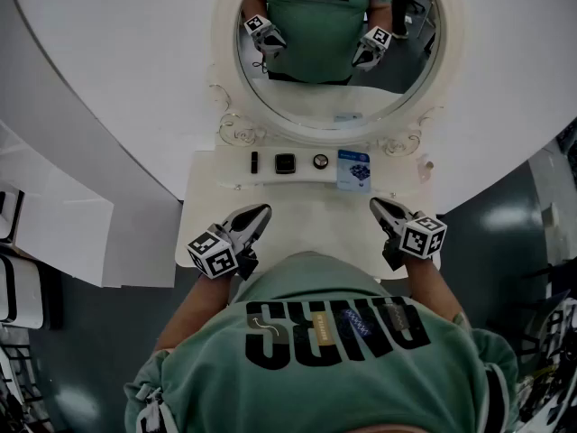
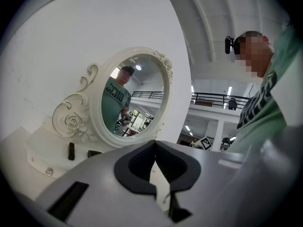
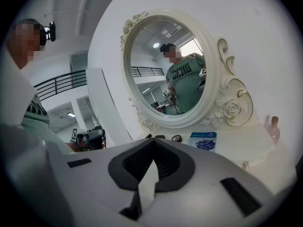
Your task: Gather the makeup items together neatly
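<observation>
On the raised back shelf of the white vanity (image 1: 297,228) lies a row of makeup items: a dark lipstick (image 1: 253,161), a square black compact (image 1: 285,163), a small round compact (image 1: 320,161) and a blue packet (image 1: 353,169). My left gripper (image 1: 260,213) hovers shut over the tabletop's left front, short of the shelf, with nothing in it. My right gripper (image 1: 378,206) is shut and empty at the right front. The left gripper view shows the lipstick (image 2: 71,151) and square compact (image 2: 94,152) beyond the closed jaws. The right gripper view shows the blue packet (image 3: 203,141) and round compact (image 3: 176,138).
An oval mirror (image 1: 338,52) in an ornate white frame stands behind the shelf and reflects the person and both grippers. A small pink bottle (image 1: 427,162) stands at the shelf's right end. White wall panels lie to the left, dark floor to the right.
</observation>
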`<state>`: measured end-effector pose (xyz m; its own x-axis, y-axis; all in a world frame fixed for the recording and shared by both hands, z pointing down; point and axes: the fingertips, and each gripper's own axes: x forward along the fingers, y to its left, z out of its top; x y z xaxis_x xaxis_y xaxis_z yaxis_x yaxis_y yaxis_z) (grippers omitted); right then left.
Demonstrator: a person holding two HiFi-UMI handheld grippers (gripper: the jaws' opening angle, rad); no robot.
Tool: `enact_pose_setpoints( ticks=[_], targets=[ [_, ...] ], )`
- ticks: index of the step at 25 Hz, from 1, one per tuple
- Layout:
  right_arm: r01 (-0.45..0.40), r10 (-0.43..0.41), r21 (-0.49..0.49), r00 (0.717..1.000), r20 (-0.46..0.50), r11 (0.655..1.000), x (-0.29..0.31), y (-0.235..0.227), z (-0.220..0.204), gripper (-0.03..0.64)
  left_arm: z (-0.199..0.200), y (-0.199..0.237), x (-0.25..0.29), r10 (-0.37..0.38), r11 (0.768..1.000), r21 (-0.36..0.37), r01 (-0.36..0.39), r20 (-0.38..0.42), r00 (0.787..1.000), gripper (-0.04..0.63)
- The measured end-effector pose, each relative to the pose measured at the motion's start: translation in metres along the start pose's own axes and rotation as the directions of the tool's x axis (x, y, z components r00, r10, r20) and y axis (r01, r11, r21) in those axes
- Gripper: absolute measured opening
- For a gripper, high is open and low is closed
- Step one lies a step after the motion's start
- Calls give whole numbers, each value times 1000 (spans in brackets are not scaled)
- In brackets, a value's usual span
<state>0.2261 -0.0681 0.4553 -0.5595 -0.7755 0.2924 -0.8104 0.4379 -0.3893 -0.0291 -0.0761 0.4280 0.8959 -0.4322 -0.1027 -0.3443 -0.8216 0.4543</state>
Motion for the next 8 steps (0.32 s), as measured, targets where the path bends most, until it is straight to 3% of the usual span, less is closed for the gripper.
enact_pose_setpoints(
  ticks=[8],
  targets=[
    [-4,4,4,1000,-11,1000,1,-4,-2,-6,-1,4,2,9,1000,-8,-9,9,1000,9]
  ],
)
